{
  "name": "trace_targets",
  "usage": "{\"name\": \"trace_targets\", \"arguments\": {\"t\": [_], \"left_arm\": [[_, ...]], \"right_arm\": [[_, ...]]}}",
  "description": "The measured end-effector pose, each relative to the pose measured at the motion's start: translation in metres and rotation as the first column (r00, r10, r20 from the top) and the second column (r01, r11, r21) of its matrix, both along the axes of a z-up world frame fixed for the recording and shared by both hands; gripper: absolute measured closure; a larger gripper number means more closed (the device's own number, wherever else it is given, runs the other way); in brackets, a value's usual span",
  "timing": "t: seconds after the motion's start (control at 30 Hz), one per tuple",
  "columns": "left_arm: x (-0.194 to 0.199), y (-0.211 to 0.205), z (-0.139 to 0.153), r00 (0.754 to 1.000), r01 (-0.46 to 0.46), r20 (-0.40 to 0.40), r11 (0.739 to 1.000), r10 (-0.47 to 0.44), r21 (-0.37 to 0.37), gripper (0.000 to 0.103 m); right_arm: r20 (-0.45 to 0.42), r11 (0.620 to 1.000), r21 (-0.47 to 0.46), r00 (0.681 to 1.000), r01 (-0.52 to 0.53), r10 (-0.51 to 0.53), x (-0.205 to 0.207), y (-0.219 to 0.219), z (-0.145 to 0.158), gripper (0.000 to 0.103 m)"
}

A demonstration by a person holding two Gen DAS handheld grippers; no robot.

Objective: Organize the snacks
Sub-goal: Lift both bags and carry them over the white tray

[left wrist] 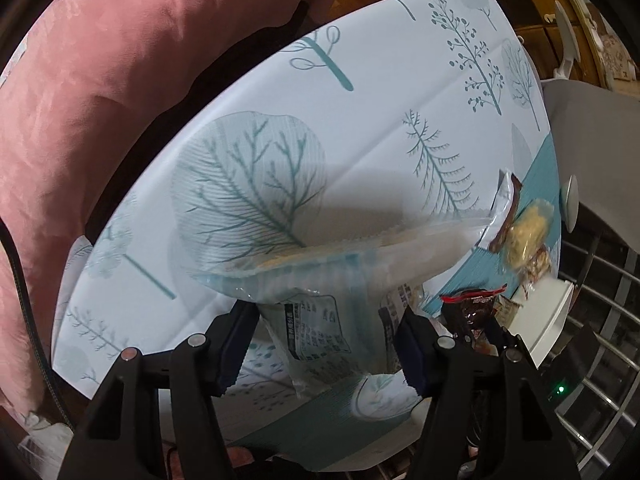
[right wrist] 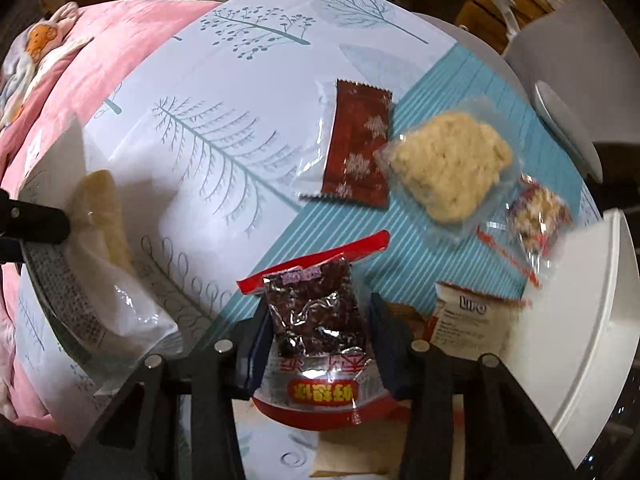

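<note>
My left gripper (left wrist: pixel 326 344) is shut on a clear blue-white snack packet (left wrist: pixel 320 300) with a pale cracker inside, held above the table; it also shows in the right wrist view (right wrist: pixel 96 264). My right gripper (right wrist: pixel 316 344) is shut on a red-edged packet of dark dried fruit (right wrist: pixel 316 320), also seen in the left wrist view (left wrist: pixel 474 306). On the tree-print tablecloth (right wrist: pixel 200 120) lie a dark red wrapper (right wrist: pixel 356 144), a clear pack of pale crumbly snack (right wrist: pixel 448 164), a small red nut pack (right wrist: pixel 536 212) and a white-labelled packet (right wrist: pixel 468 324).
A white tray (right wrist: pixel 580 340) sits at the table's right edge. A pink quilt (left wrist: pixel 80 120) lies beyond the left edge. A grey chair (left wrist: pixel 592 120) and a wire rack (left wrist: pixel 600 360) stand to the right.
</note>
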State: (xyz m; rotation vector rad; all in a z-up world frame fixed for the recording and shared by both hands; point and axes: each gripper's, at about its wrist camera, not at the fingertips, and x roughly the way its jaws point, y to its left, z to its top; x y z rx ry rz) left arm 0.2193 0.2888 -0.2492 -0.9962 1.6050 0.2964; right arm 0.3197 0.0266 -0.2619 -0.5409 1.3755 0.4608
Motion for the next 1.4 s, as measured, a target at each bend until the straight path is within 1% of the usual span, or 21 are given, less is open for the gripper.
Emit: {"name": "trace_targets", "arguments": {"t": [0.23,0.33,0.47,0.57,0.7,0.73,0.77,0.83,0.9,0.97,1.03,1.13,1.2,1.33,1.4], "left_arm": [[-0.004,-0.006,0.022,0.997,0.063,0.045,0.998,-0.064,0.026,0.041],[-0.007,-0.011,0.031,0.992,0.102,0.072,0.994,-0.105,0.047,0.042],[-0.014,-0.022,0.047,0.977,0.159,0.126,0.983,-0.170,0.091,0.042],[-0.021,-0.032,0.055,0.963,0.212,0.144,0.968,-0.230,0.131,0.042],[-0.030,-0.045,0.063,0.937,0.288,0.154,0.944,-0.313,0.163,0.042],[-0.031,-0.049,0.066,0.930,0.307,0.157,0.936,-0.333,0.170,0.042],[-0.035,-0.050,0.069,0.924,0.319,0.161,0.931,-0.347,0.175,0.042],[-0.036,-0.058,0.076,0.904,0.357,0.176,0.914,-0.390,0.193,0.042],[-0.036,-0.070,0.087,0.877,0.400,0.183,0.887,-0.444,0.233,0.042],[-0.037,-0.080,0.100,0.855,0.418,0.206,0.867,-0.476,0.271,0.042],[-0.037,-0.093,0.113,0.830,0.435,0.221,0.843,-0.512,0.317,0.042],[-0.038,-0.108,0.127,0.806,0.442,0.239,0.820,-0.541,0.365,0.042],[-0.039,-0.118,0.135,0.797,0.439,0.250,0.811,-0.550,0.387,0.042],[-0.045,-0.143,0.150,0.787,0.430,0.255,0.795,-0.562,0.427,0.042],[-0.048,-0.159,0.159,0.775,0.431,0.266,0.788,-0.573,0.440,0.042]], "right_arm": [[-0.065,0.989,0.078,0.990,0.128,-0.123,-0.036,-0.013,0.013,0.059],[-0.100,0.971,0.131,0.977,0.198,-0.186,-0.072,-0.025,0.023,0.059],[-0.125,0.952,0.157,0.961,0.263,-0.245,-0.102,-0.040,0.031,0.059],[-0.130,0.936,0.163,0.947,0.313,-0.294,-0.124,-0.052,0.038,0.059],[-0.118,0.906,0.192,0.925,0.377,-0.361,-0.151,-0.066,0.051,0.059],[-0.107,0.905,0.194,0.925,0.380,-0.365,-0.147,-0.070,0.052,0.059],[-0.070,0.903,0.202,0.925,0.380,-0.374,-0.155,-0.074,0.058,0.059],[-0.042,0.896,0.213,0.919,0.391,-0.391,-0.163,-0.081,0.066,0.059],[-0.012,0.884,0.232,0.910,0.405,-0.414,-0.178,-0.082,0.078,0.059],[0.009,0.870,0.265,0.902,0.415,-0.432,-0.184,-0.088,0.084,0.059],[0.019,0.858,0.293,0.894,0.422,-0.447,-0.176,-0.101,0.087,0.059],[0.039,0.849,0.325,0.891,0.417,-0.452,-0.176,-0.109,0.095,0.059],[0.051,0.849,0.344,0.894,0.402,-0.444,-0.177,-0.113,0.099,0.059],[0.069,0.850,0.361,0.898,0.384,-0.435,-0.181,-0.128,0.105,0.059],[0.078,0.839,0.387,0.893,0.383,-0.443,-0.182,-0.143,0.111,0.059]]}}
